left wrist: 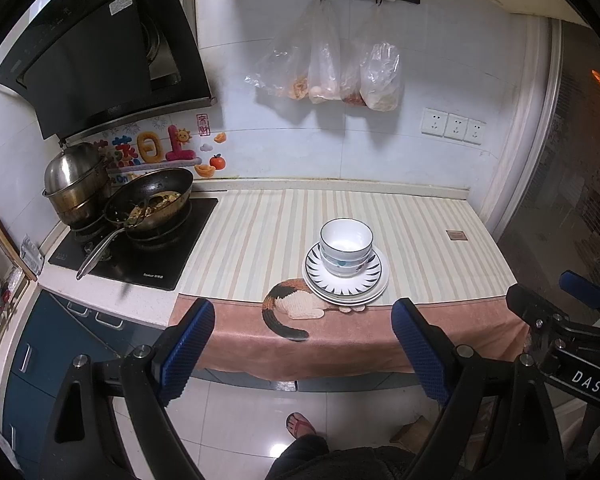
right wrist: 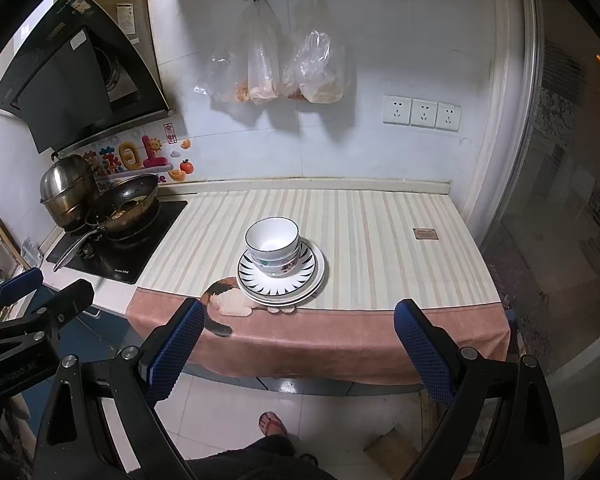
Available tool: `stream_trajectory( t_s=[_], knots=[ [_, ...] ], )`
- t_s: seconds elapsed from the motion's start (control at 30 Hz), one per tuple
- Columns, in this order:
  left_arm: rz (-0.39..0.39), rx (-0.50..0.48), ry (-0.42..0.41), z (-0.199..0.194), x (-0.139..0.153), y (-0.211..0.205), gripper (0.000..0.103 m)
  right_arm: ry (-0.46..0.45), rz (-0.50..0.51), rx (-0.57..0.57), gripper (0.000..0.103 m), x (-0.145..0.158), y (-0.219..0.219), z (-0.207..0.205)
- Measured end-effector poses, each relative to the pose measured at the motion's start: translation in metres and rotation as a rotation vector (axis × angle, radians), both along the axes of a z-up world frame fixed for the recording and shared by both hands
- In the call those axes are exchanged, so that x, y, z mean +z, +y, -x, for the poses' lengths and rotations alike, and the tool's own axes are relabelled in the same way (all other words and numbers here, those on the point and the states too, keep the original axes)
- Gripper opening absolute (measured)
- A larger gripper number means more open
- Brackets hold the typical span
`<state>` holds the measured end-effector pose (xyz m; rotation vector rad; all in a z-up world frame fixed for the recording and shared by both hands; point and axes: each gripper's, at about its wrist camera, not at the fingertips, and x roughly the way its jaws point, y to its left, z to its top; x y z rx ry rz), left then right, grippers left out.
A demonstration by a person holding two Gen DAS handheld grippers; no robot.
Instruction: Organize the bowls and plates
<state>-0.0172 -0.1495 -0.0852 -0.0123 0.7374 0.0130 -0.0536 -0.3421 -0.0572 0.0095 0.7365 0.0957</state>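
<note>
A stack of white bowls (left wrist: pixel 346 250) sits on a stack of plates (left wrist: pixel 374 286) near the front of the striped cloth on the counter; the top plate has a black petal rim. In the right wrist view the bowls (right wrist: pixel 273 246) and plates (right wrist: pixel 316 276) show the same way. My left gripper (left wrist: pixel 304 344) is open and empty, held back from the counter's front edge, above the floor. My right gripper (right wrist: pixel 300 344) is open and empty, also short of the counter edge. The right gripper shows at the left wrist view's right edge (left wrist: pixel 560 312).
A hob (left wrist: pixel 140 248) with a dirty pan (left wrist: pixel 152 200) and a steel pot (left wrist: pixel 76 184) stands at the left. Plastic bags (left wrist: pixel 332 68) hang on the wall. A small brown tag (left wrist: pixel 456 235) lies on the cloth's right. A sandalled foot (left wrist: pixel 300 426) is on the floor.
</note>
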Motion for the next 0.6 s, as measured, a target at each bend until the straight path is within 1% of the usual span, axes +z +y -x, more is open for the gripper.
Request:
stream_trajectory(
  t_s=[0.37,0.6],
  knots=[
    [0.01,0.005,0.021,-0.0033,-0.0048,0.0048,0.091,0.004,0.0,0.005,0.098,-0.0012,0.0033,-0.0027],
    [0.012,0.002,0.017,-0.005,-0.0045,0.0043,0.091,0.012,-0.005,0.01,0.098,-0.0027,0.0027,-0.005]
  ],
)
